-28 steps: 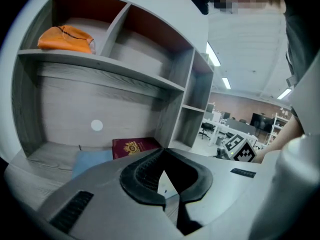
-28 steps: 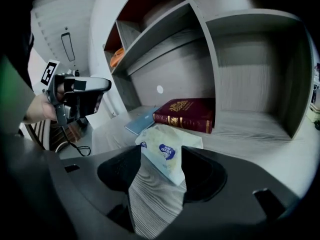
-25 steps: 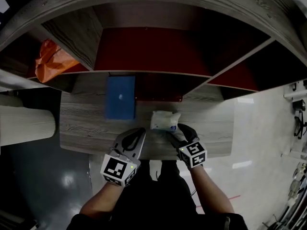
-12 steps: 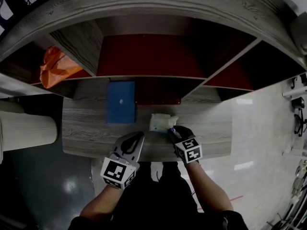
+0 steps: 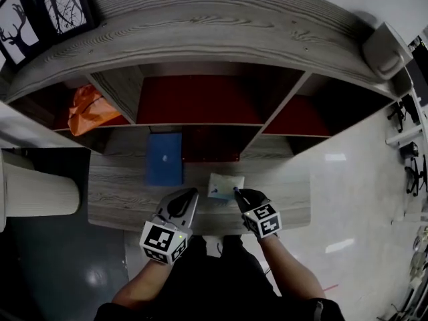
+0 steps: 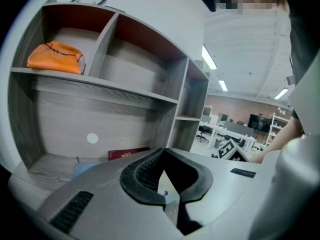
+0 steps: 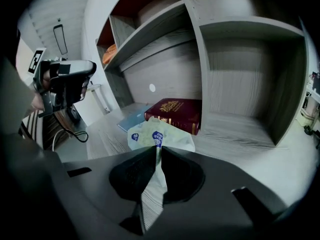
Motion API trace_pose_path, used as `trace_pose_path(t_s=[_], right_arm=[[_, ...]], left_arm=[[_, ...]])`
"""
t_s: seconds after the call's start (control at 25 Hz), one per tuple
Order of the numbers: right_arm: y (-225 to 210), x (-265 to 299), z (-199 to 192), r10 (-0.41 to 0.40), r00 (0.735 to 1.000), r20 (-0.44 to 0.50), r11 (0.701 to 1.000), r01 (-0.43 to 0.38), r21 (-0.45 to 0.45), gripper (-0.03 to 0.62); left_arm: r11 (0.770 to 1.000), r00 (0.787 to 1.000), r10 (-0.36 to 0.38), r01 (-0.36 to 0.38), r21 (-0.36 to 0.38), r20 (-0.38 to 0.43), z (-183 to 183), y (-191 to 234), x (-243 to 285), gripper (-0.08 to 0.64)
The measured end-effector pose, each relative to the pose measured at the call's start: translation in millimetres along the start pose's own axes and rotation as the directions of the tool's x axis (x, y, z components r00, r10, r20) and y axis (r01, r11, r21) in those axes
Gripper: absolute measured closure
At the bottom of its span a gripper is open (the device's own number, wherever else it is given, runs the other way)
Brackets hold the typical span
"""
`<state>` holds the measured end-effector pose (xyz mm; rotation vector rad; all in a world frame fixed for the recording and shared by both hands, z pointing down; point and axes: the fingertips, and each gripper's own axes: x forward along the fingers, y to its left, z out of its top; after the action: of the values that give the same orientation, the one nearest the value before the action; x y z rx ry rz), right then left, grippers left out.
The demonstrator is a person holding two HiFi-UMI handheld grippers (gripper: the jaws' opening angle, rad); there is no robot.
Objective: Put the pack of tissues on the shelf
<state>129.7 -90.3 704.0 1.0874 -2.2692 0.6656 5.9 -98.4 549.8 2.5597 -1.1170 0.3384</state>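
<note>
The pack of tissues (image 7: 162, 133) lies near the front of the surface (image 5: 120, 186), right in front of the red book (image 7: 175, 113) and beside the blue notebook (image 7: 131, 122). Whether its far end rests on the wood or hangs just clear, I cannot tell. The right gripper (image 7: 158, 150) has just been closing, and its jaws now pinch only a thin flap of the soft wrapper. That is the weak point, I judge: the flap could slide out or tear, and the pack, dangling from one edge, could swing and clip a board of the shelf (image 5: 200, 124) on the way up. The left gripper (image 6: 163, 156) sits alongside with its jaws pressed together on nothing, so it gives no support. The red book fills part of the low bay straight ahead and would block a flat push inward. An orange bag (image 5: 87, 109) takes up the upper left compartment — the middle one looks like the easier target, though its front edge must be cleared first.
</note>
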Motion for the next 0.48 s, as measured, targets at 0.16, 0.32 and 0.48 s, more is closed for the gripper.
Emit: trace_pose_path(t_s=[0.16, 0.32, 0.48], right_arm=[[-3, -29, 13, 0.007, 0.999, 0.040, 1.000, -0.006, -0.016, 0.560], [-10, -65, 33, 0.004, 0.994, 0.106, 1.000, -0.001, -0.026, 0.561], [-23, -109, 55, -0.007, 0.982, 0.191, 0.999, 0.015, -0.037, 0.561]], left_arm=[[1.000, 1.000, 0.010, -0.010, 0.005, 0.022, 14, -8, 0, 0.546], [1.000, 0.999, 0.024, -0.024, 0.013, 0.037, 26, -17, 2, 0.546], [0.998, 0.998, 0.049, -0.050, 0.027, 0.037, 39, -30, 6, 0.546]])
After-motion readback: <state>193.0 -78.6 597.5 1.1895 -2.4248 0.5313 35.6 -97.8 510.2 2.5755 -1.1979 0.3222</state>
